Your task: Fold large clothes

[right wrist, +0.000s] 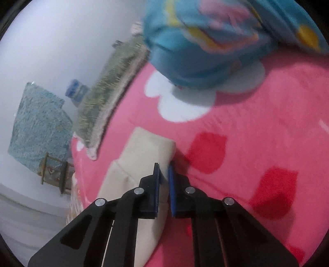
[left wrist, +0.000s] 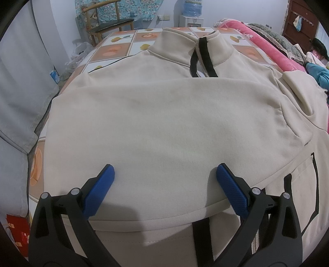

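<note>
Nearest the sweatshirt's hem: left gripper (left wrist: 164, 189) hovers over the folded cloth, blue pads spread wide, nothing between them.
Sweatshirt: cream sweatshirt (left wrist: 164, 123) lies flat across the tiled table (left wrist: 115, 48), one sleeve already folded over the chest, collar at the far end.
At the sweatshirt's other sleeve: right gripper (right wrist: 163, 174) has its jaws clenched on the edge of the cuff (right wrist: 148, 143), which hangs out over the pink blanket (right wrist: 257, 133).
Handling, my read: thick fleece, soft and floppy, with some weight; it should drape and sag rather than hold a line, so pinch at seams and ribbing, where the cloth is doubled.
Grip spots: the cuff rib is a good one; the hem band near the left pads is the other.
Texture: matte, brushed face, smooth ribbed bands, no slip to speak of.
Trim: black tape and a metal zip (left wrist: 202, 57) down the stand-up collar.
Beyond the sweatshirt: a wooden chair (left wrist: 107, 22) and a water dispenser (left wrist: 192, 12) by the wall; a blue patterned bundle (right wrist: 216, 41) past the cuff.
</note>
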Tool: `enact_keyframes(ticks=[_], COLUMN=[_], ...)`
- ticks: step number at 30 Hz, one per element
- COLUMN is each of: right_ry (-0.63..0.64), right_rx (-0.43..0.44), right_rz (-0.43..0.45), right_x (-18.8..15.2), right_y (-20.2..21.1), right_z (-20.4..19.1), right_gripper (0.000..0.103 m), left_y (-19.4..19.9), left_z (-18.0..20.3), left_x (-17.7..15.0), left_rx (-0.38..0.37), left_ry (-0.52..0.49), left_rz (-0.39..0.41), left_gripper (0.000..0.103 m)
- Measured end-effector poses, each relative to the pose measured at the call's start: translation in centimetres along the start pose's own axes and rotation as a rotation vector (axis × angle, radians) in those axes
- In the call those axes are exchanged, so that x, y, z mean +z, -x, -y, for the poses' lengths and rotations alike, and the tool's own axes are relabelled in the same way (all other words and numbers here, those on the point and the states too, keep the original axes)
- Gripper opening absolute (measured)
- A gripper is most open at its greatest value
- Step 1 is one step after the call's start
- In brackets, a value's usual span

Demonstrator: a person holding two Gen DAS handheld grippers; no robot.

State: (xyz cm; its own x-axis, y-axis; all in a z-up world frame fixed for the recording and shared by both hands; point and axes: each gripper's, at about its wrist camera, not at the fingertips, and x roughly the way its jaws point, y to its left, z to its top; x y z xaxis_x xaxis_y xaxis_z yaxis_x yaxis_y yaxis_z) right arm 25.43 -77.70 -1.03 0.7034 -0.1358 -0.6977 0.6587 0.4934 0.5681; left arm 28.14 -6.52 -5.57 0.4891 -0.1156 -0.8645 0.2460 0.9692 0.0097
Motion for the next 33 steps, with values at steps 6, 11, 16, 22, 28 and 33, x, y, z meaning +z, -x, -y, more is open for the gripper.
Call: enact_keyframes(ticks=[6, 11, 16, 22, 28, 33], right_ry=[0.184, 0.331, 0.429, 0.489, 0.519, 0.537], right_rx=[0.022, 0.078, 0.135, 0.163, 0.17, 0.182], right_rz=[0.063, 0.101, 0.125, 0.122, 0.122, 0.128], right_x=[-0.8, -2.3, -4.7, -7.6, -9.7, -11.2], right_y=[4.6, 9.2, 12.7, 14.3, 15.6, 17.0], right_z=[-5.5, -11.9, -17.2, -21.1, -23.2, -25.2], right_gripper=[0.008, 0.008, 0.008, 0.008, 0.008, 0.008], left_y=[0.0, 0.0, 0.5, 2.9, 3.1, 1.4], left_z=[0.0, 0.1, 0.1, 0.3, -1.0, -1.8], left_x=[0.0, 0.0, 0.0, -0.5, -0.6, -0.7], left_rx=[-0.008, -0.01, 0.026, 0.045, 0.012, -0.007], left_ry=[-0.012, -0.016, -0.004, -0.029, -0.013, 0.001], left_rz=[0.008, 0.018, 0.043, 0.119, 0.11, 0.07], left_gripper=[0.097, 0.097, 0.096, 0.095, 0.068, 0.059])
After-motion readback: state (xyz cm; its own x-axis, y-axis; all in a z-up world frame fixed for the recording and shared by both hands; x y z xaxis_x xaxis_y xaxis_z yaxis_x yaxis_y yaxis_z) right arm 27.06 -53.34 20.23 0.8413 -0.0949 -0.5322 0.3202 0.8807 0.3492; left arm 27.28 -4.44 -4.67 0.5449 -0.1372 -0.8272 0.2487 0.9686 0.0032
